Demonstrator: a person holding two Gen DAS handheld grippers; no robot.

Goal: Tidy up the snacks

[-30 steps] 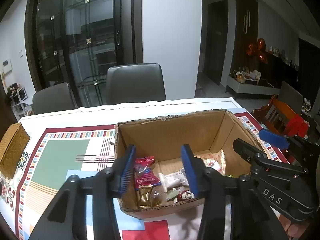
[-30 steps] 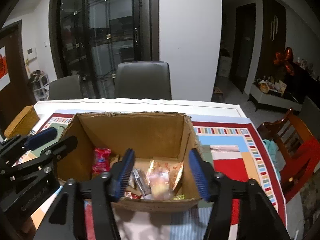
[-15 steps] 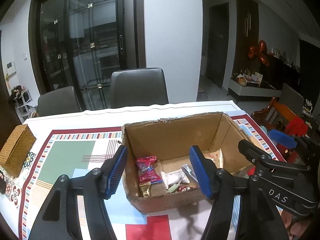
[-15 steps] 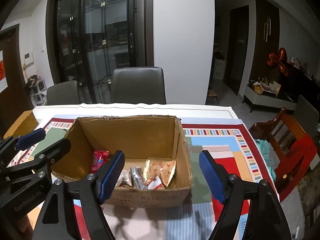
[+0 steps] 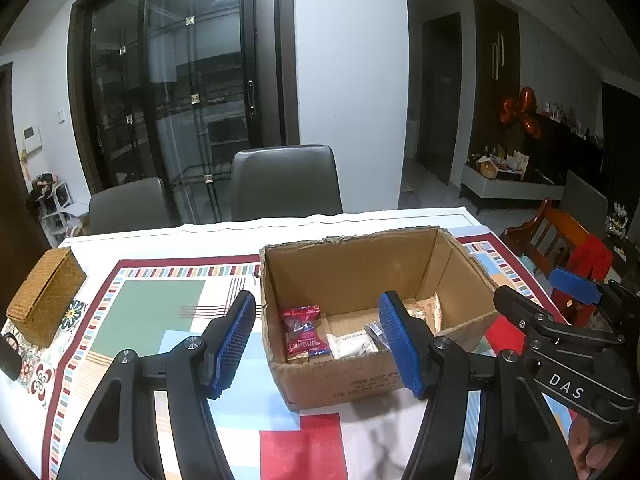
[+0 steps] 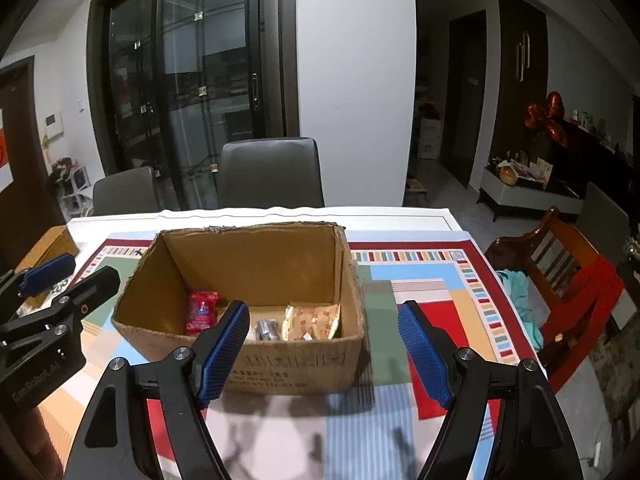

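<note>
Torn-rimmed cardboard box holds a red packet at 9 o'clock; both the left gripper and right gripper, empty, have spread wider and backed off.

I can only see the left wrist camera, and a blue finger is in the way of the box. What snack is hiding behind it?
Observer: In the right wrist view, an orange-and-white snack packet leans at the right end of the cardboard box.
Kid: Is the other gripper holding a snack? I only see its side.
Observer: No. The right gripper is open, and nothing is between its fingers.
</note>
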